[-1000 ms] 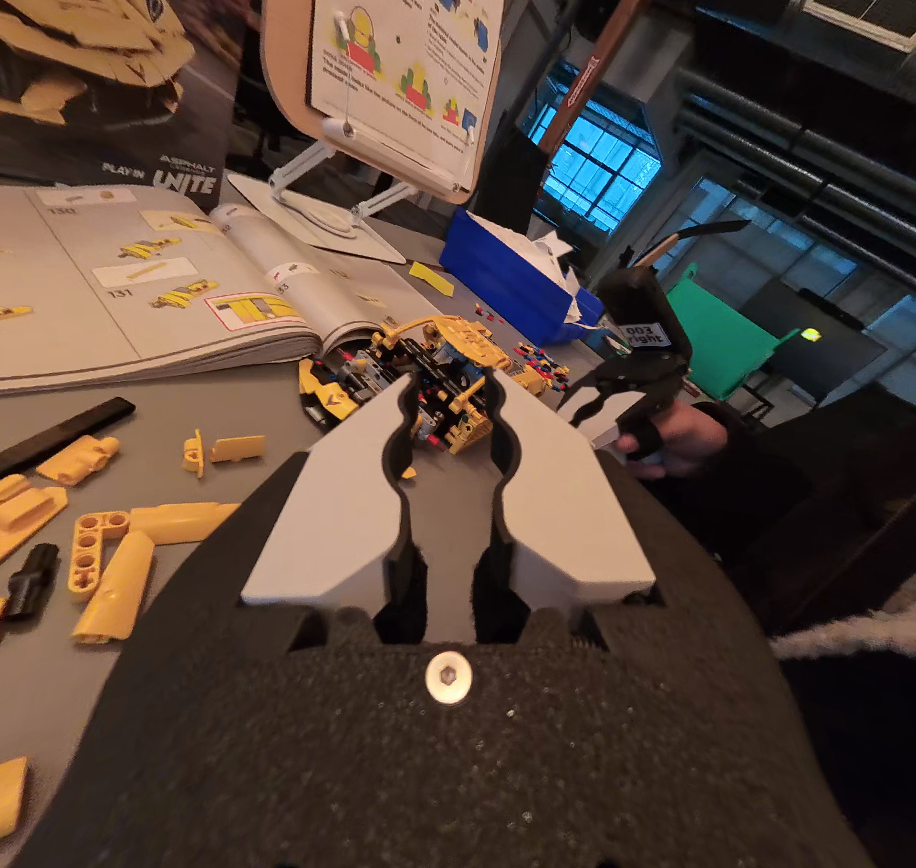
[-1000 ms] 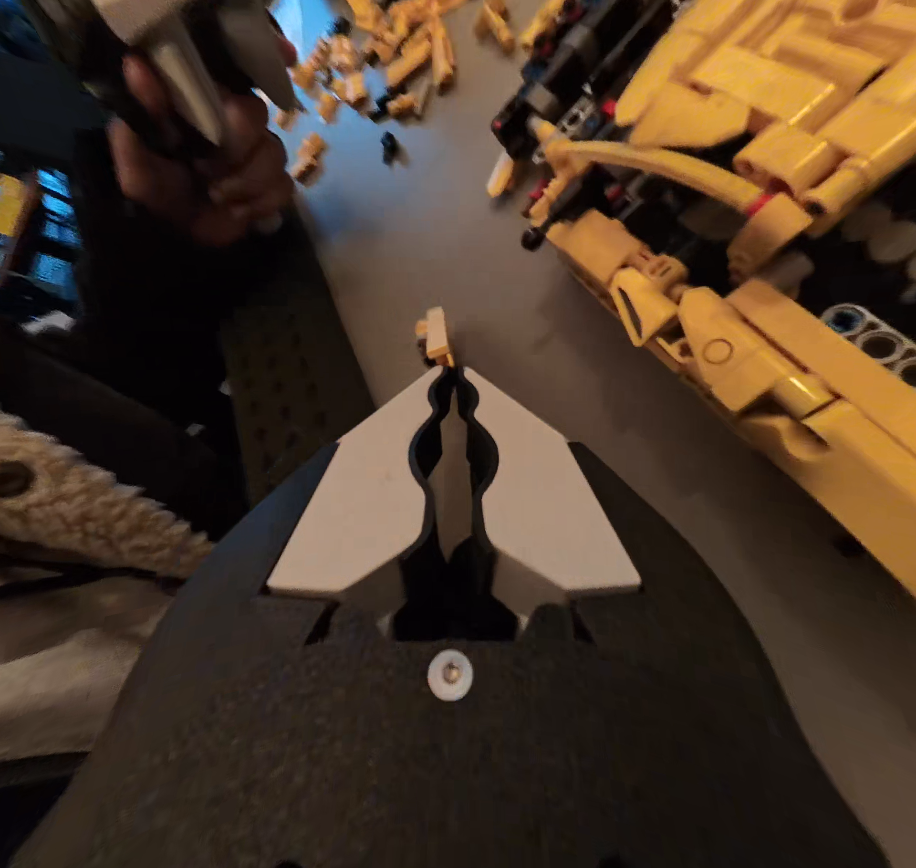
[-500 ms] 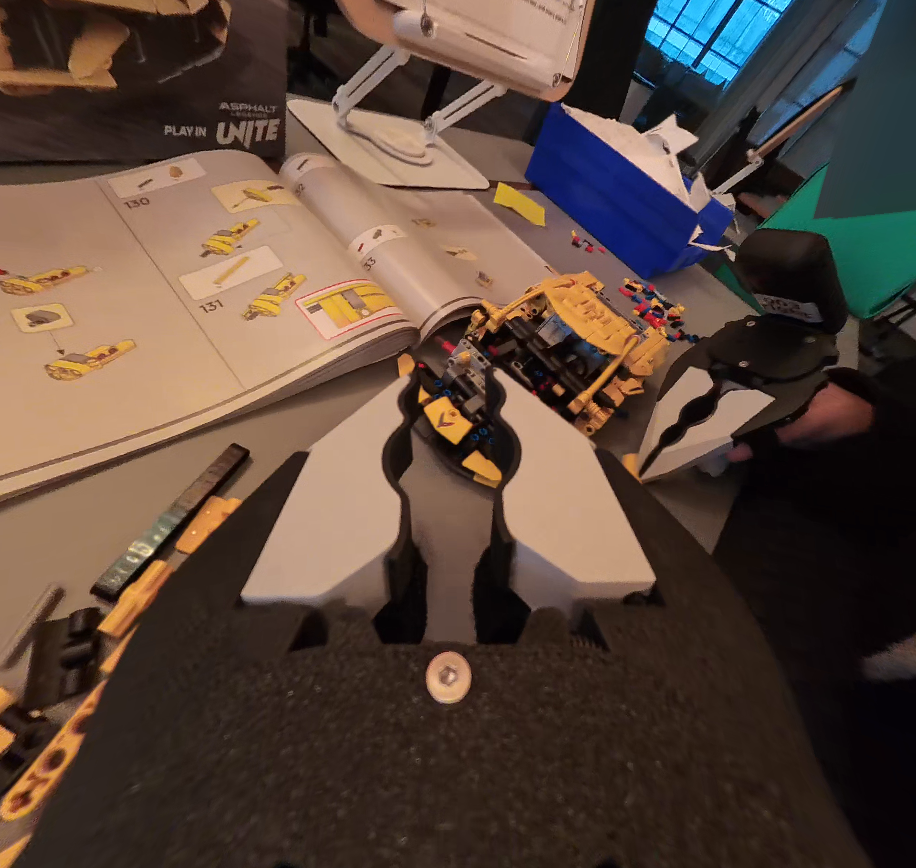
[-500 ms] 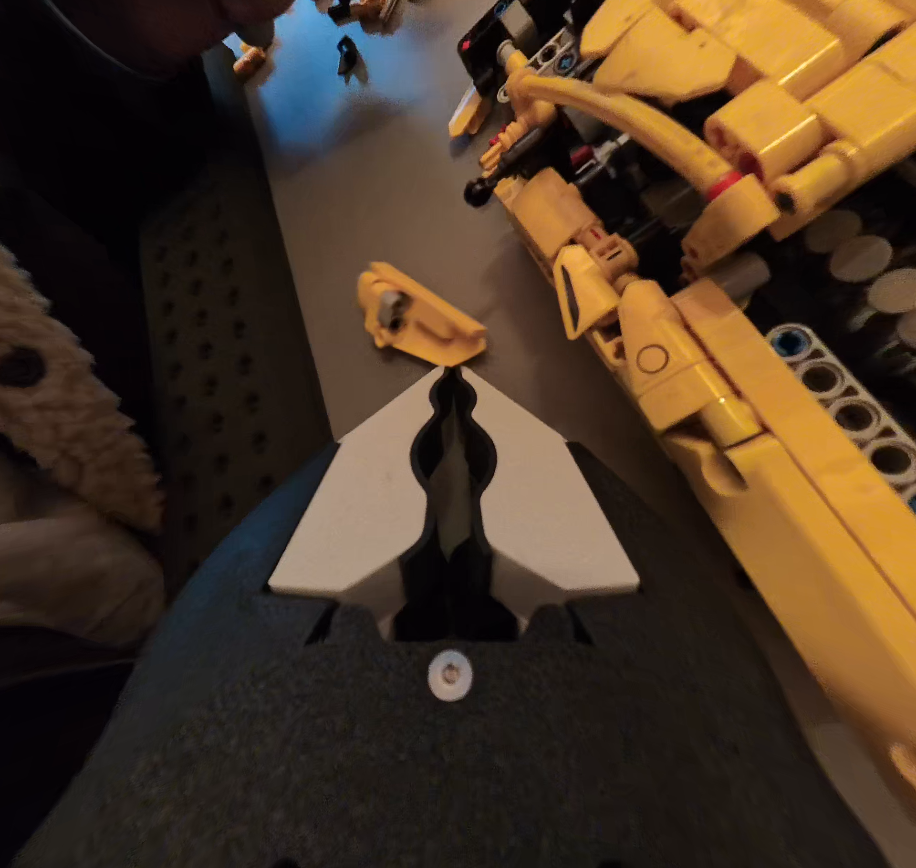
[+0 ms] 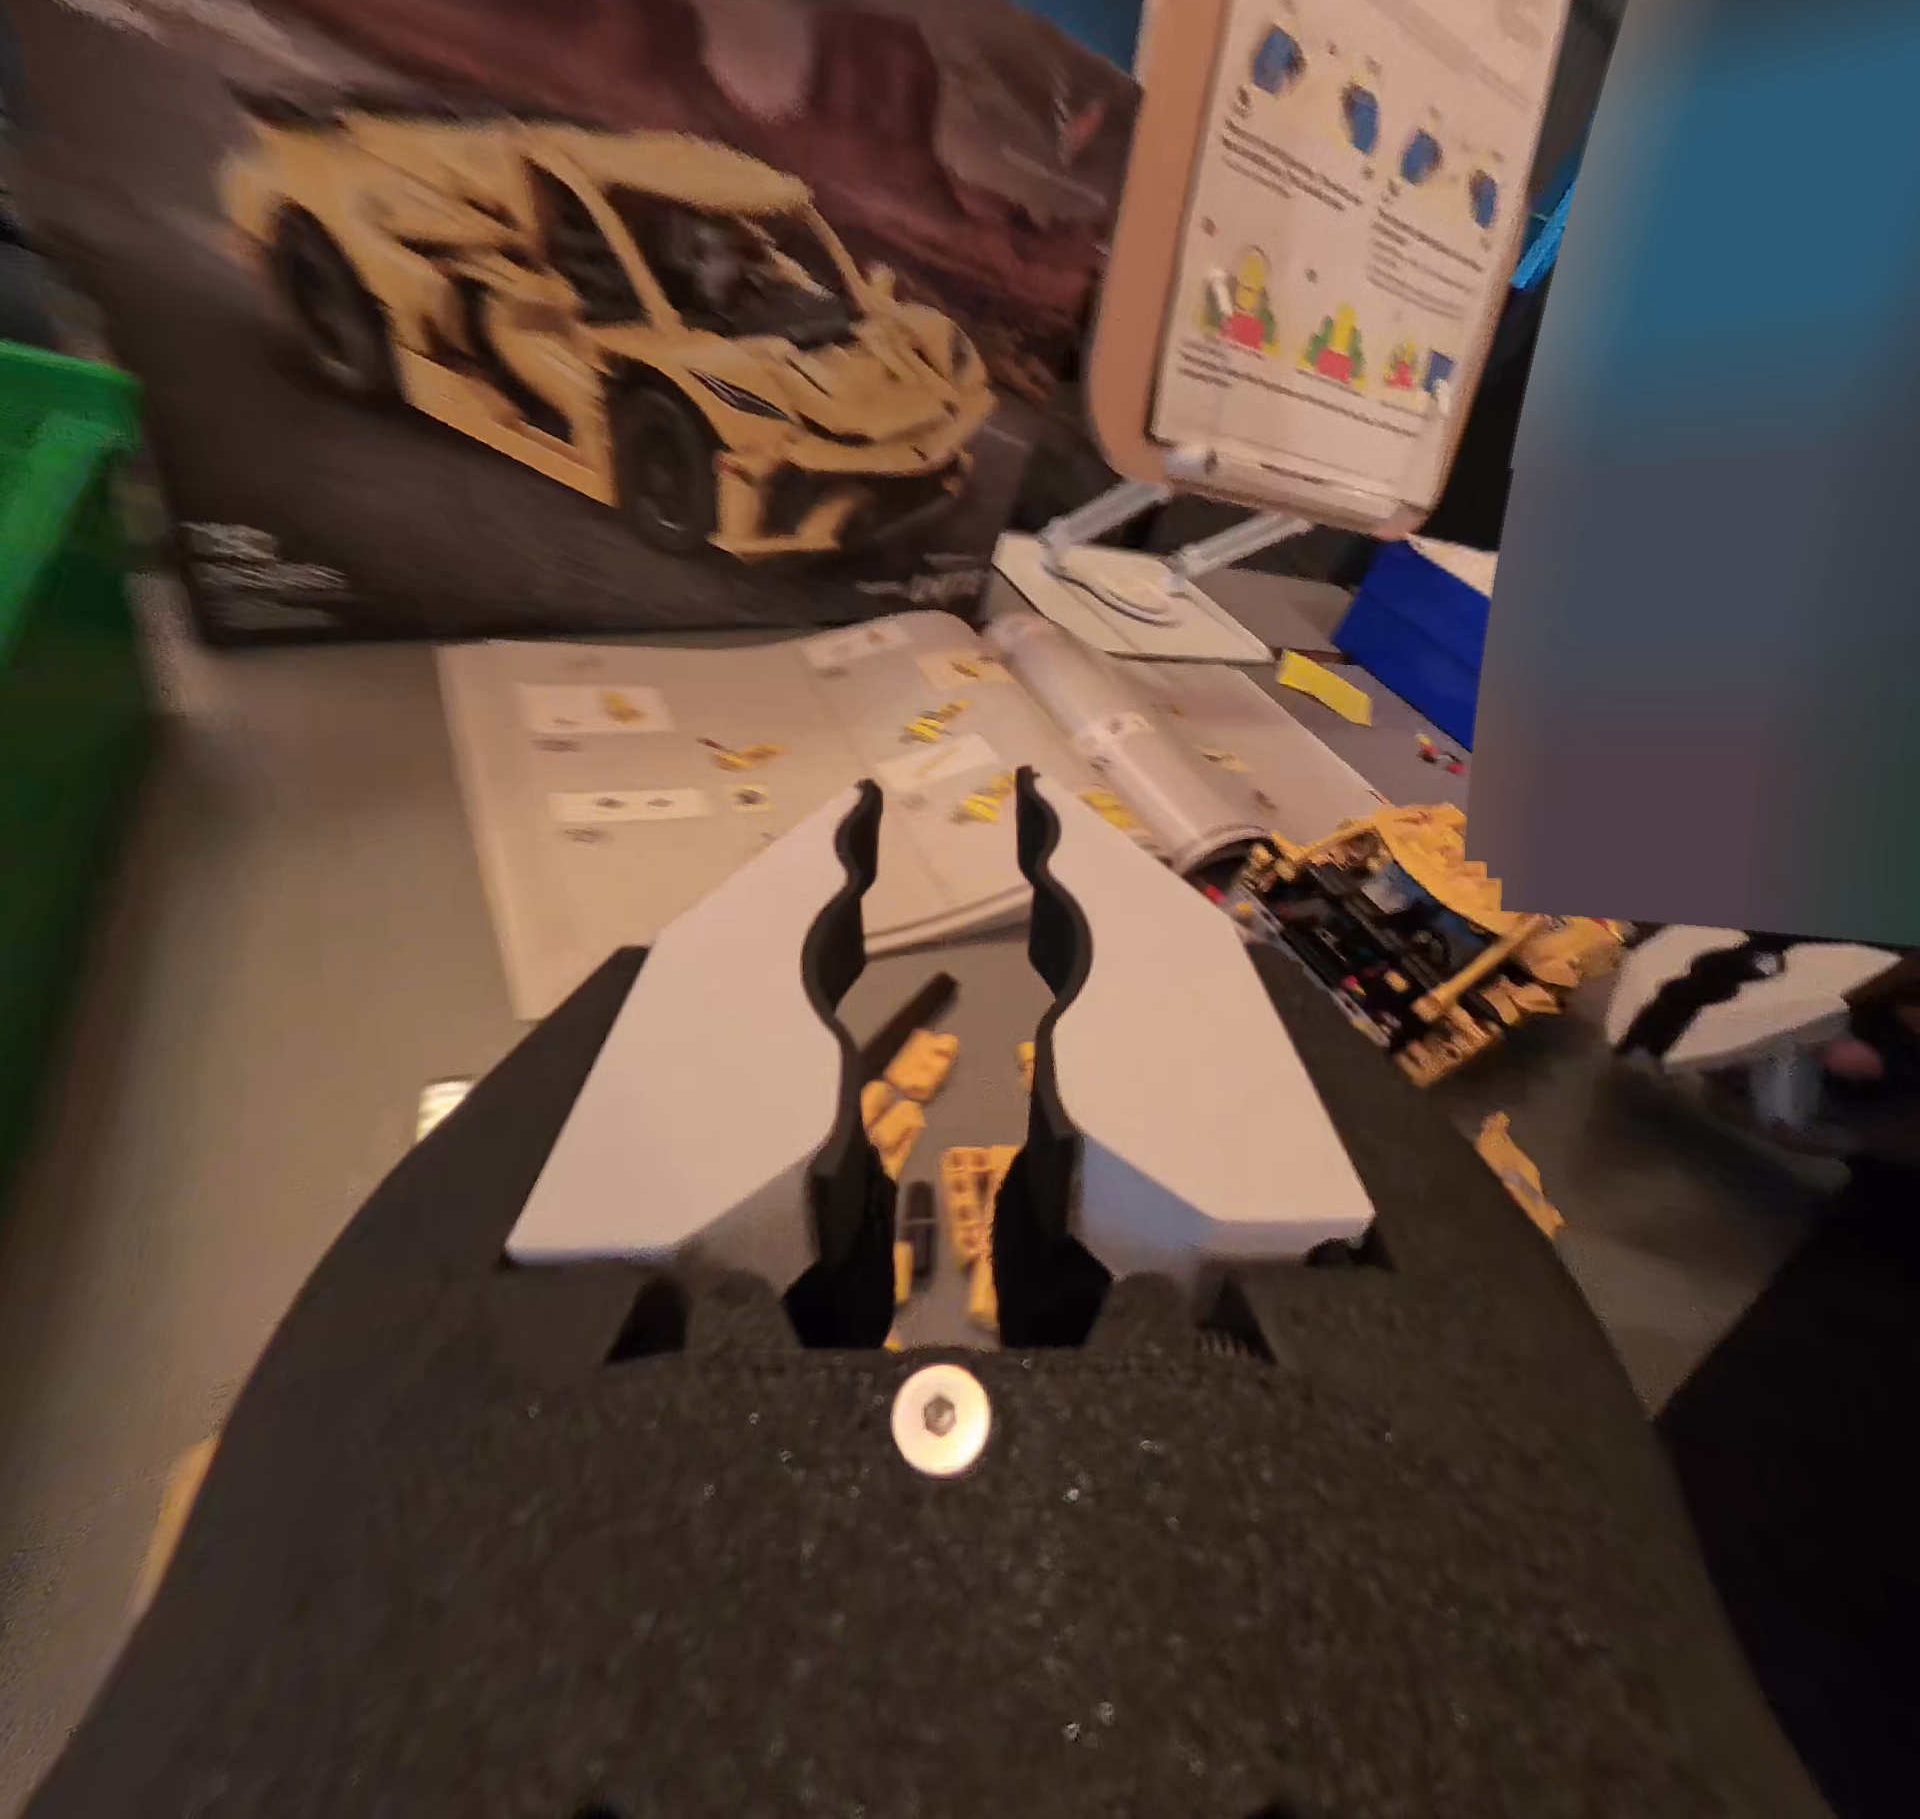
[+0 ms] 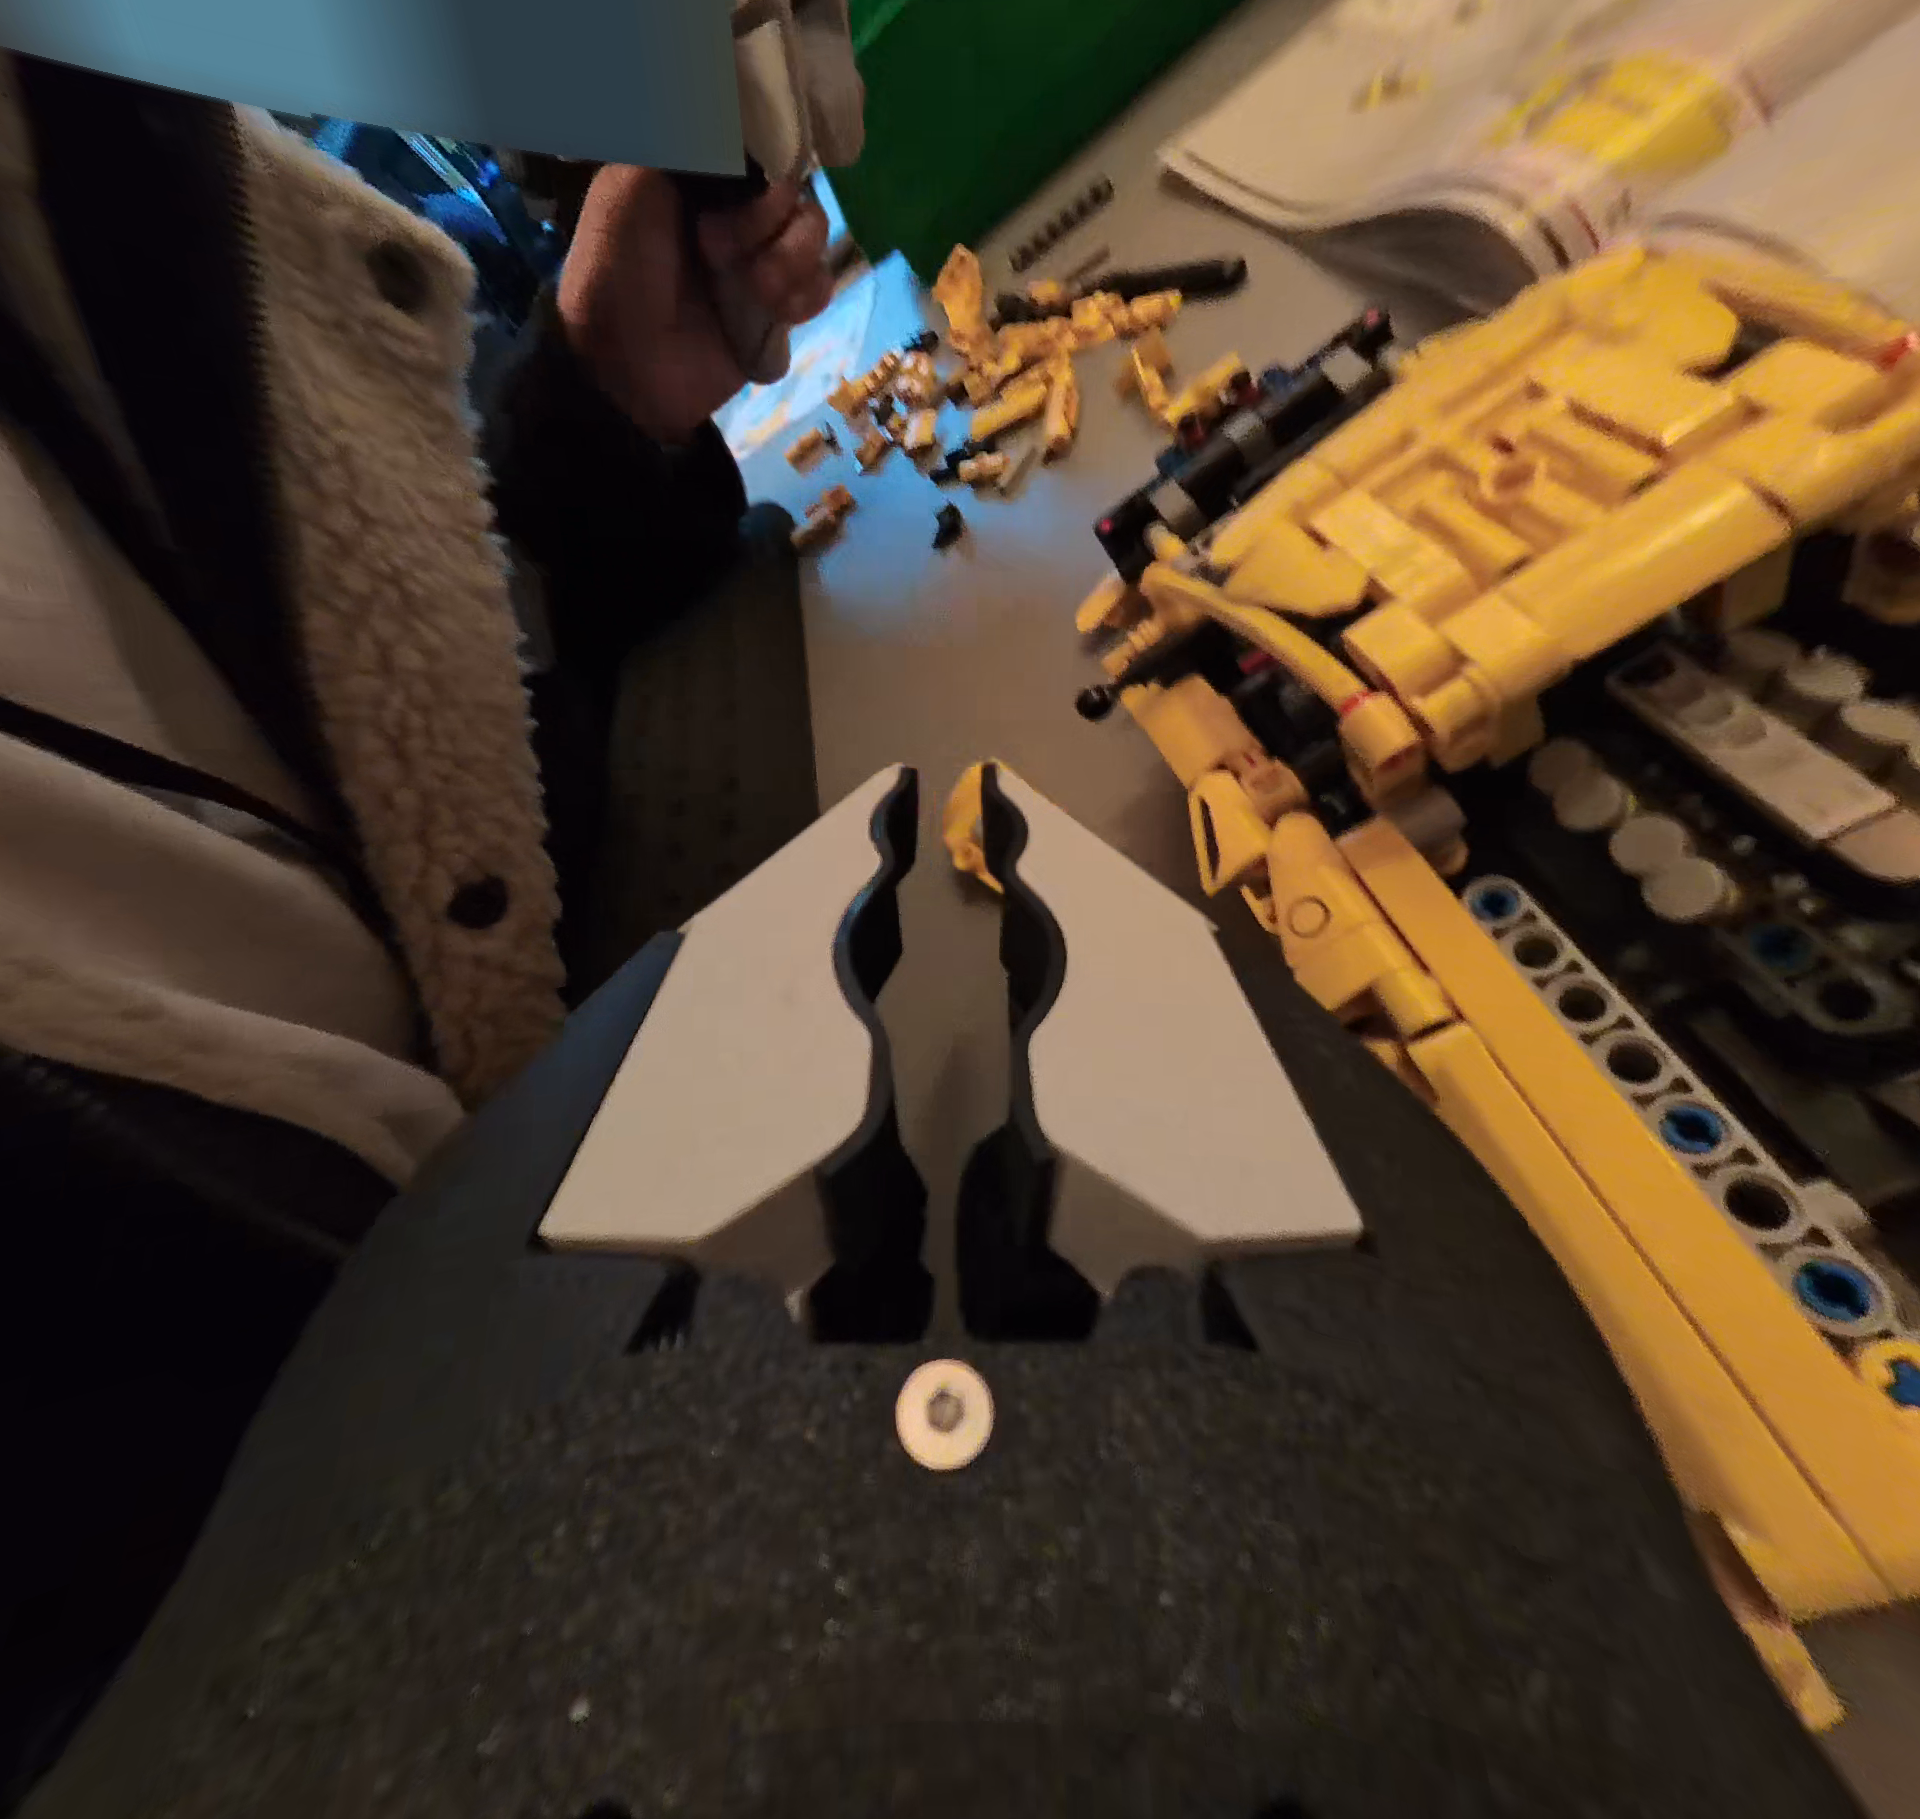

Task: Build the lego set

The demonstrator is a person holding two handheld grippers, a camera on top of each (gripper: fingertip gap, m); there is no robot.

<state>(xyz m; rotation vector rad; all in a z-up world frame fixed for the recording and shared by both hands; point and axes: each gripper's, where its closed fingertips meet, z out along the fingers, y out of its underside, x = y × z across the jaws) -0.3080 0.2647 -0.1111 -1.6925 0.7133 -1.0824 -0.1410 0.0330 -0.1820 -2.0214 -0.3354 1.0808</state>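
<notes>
The build looks well advanced but unfinished: the partly built yellow car (image 6: 1507, 689) sits on the grey tabletop (image 6: 935, 626) with body panels in place, yet black framework and a grey beam with blue pins are bare along its near side, and a heap of loose yellow pieces (image 6: 997, 377) lies unused at about 12 o'clock from the right claw. In the right wrist view the car's long axis runs from about 5 o'clock up toward 1 o'clock; which end is its nose cannot be told. The right claw (image 6: 948, 782) is slightly spread, and a small yellow piece (image 6: 968, 824) lies against the inner edge of its right finger, not pinched from both sides as far as the picture shows. The left claw (image 5: 943, 798) is spread wide and empty, raised over more loose pieces, with the open instruction book (image 5: 831, 730) ahead at 12 o'clock and the car at about 3 o'clock. Judging by this, many panels remain to fit.
</notes>
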